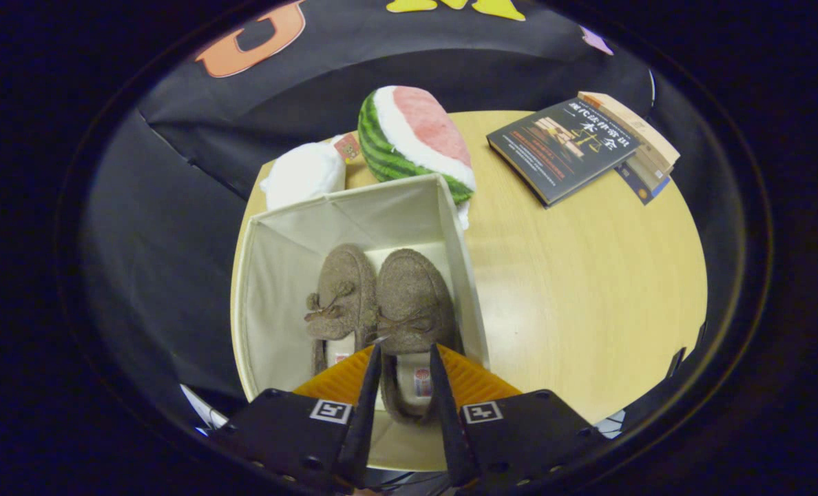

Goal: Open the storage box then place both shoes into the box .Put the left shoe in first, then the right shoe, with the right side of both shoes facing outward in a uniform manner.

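An open cream fabric storage box (278,275) stands on the round wooden table (588,296). Two brown felt shoes with small bows lie in it side by side, toes pointing away from me. One shoe (340,296) rests near the box's left wall. The other shoe (416,300) lies beside the right wall, and its heel end sits between my fingers. My gripper (405,358) reaches down into the box from above and is narrowly closed, with both fingers pressing the sides of that shoe's rear part.
Just behind the box are a watermelon-slice plush (416,138) and a white plush (306,176). A stack of books (581,148) lies at the table's far right. Bare tabletop stretches to the right of the box.
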{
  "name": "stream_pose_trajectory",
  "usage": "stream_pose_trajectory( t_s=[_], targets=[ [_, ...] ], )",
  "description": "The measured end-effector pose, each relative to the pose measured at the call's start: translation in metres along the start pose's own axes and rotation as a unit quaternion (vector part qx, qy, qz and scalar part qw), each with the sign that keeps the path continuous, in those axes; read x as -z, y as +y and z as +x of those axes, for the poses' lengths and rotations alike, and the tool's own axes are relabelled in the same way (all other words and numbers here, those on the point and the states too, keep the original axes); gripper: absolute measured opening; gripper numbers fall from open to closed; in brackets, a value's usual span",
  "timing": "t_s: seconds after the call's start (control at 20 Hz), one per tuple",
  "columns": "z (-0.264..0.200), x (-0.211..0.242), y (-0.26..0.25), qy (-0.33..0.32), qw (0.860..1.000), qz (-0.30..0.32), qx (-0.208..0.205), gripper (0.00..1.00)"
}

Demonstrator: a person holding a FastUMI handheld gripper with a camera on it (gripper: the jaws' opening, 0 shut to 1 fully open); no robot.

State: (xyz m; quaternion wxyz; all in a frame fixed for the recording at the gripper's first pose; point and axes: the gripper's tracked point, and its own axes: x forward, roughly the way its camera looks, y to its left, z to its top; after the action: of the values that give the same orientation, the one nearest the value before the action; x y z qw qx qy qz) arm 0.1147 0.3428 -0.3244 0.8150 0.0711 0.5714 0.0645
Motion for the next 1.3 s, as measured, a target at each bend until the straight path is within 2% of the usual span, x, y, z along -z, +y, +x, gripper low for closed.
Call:
stream_pose_trajectory(
  t_s=[0.15,0.2,0.45,0.5,0.6,0.7,0.9,1.05,1.2,1.3],
  targets=[
    [-0.015,0.001,0.005,-0.012,1.000,-0.017,-0.007,0.61],
    [-0.023,0.000,0.007,-0.018,1.000,-0.019,-0.011,0.70],
    [-0.076,-0.006,0.013,-0.060,0.997,-0.025,-0.038,0.86],
    [-0.090,-0.008,0.011,-0.070,0.996,-0.026,-0.041,0.94],
    [-0.119,-0.012,0.002,-0.095,0.994,-0.027,-0.043,0.95],
    [-0.157,-0.024,-0.013,-0.151,0.988,-0.025,-0.031,0.98],
    [-0.245,-0.059,-0.050,-0.296,0.954,-0.051,0.000,0.96],
    [-0.310,-0.084,-0.090,-0.395,0.917,-0.053,0.038,0.97],
    [-0.369,-0.092,-0.118,-0.471,0.878,-0.066,0.047,0.96],
    [-0.400,-0.092,-0.138,-0.504,0.859,-0.073,0.047,0.96]
  ],
)
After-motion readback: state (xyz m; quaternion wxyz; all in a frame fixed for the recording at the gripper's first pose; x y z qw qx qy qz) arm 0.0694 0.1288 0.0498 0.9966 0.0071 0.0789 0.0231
